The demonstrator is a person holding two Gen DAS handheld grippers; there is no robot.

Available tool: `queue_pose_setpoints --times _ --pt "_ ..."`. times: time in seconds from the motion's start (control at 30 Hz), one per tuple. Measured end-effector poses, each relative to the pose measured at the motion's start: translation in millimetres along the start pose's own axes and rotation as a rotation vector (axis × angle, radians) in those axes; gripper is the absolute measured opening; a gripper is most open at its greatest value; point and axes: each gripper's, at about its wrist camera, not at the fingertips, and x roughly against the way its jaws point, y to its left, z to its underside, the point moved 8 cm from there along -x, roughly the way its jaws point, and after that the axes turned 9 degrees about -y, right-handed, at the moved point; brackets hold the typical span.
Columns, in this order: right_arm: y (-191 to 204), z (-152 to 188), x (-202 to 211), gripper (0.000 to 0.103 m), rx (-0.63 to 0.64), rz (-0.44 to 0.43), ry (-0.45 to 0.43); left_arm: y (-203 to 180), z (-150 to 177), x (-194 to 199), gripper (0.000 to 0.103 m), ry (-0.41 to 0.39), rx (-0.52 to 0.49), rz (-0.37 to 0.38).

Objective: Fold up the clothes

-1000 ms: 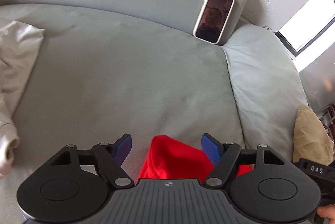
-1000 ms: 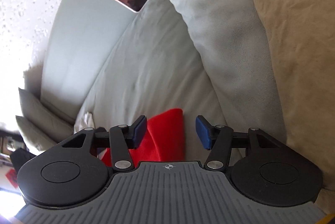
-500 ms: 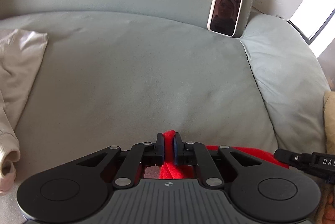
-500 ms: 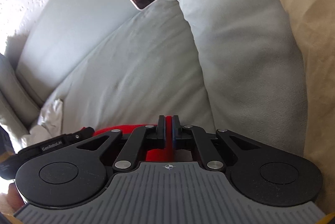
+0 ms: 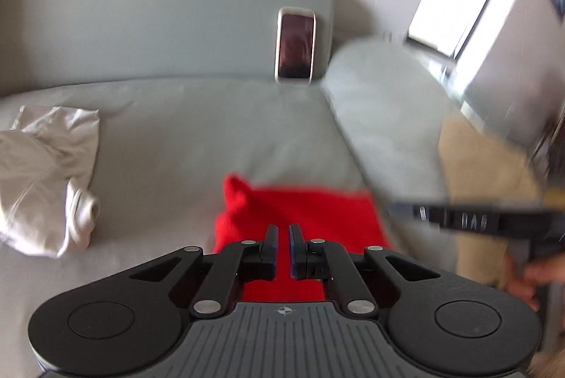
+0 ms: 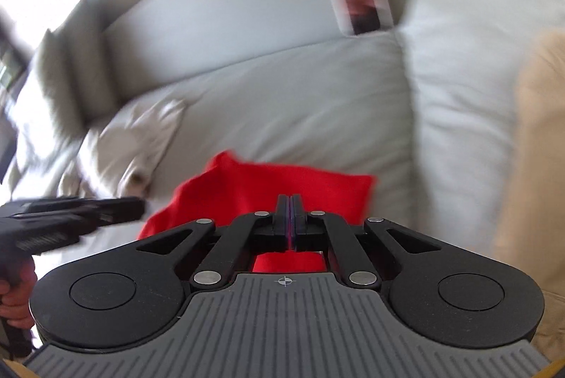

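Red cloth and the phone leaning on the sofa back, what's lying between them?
Nothing: in the left wrist view only bare grey sofa cushion lies between the red cloth and the phone.

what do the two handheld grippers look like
Both match: the left gripper and right gripper have a grey ribbed body with a small crosshair mark, two round black side discs, black linkage arms with silver pivot pins, and blue pads on black fingers. White lettering marks the right gripper's side.
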Motion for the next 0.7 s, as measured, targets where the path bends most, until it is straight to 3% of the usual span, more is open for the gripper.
queue_pose_setpoints --times 0.07,0.13,0.2,0.27,0.4,0.5,0.7 --pt "23 14 -5 0.01 0.162 -0.016 0.018 6 20 -3 0.005 0.032 0.051 -0.057" --pt "28 35 -14 0.013 0.286 0.05 0.095 22 43 -8 0.002 0.085 0.087 -0.142" --pt "14 54 -16 0.009 0.312 0.117 0.163 35 58 -12 0.005 0.099 0.13 -0.161" --pt "0 59 -2 0.005 0.272 0.14 0.163 39 60 -7 0.006 0.106 0.126 -0.185" --pt "-18 65 30 0.01 0.271 0.261 0.201 36 59 12 0.005 0.127 0.096 -0.244" --pt "-9 65 60 0.012 0.154 0.172 0.172 24 57 30 0.005 0.107 0.076 -0.247" --pt "53 74 75 0.015 0.224 0.027 0.111 2 57 35 0.005 0.095 0.063 -0.227"
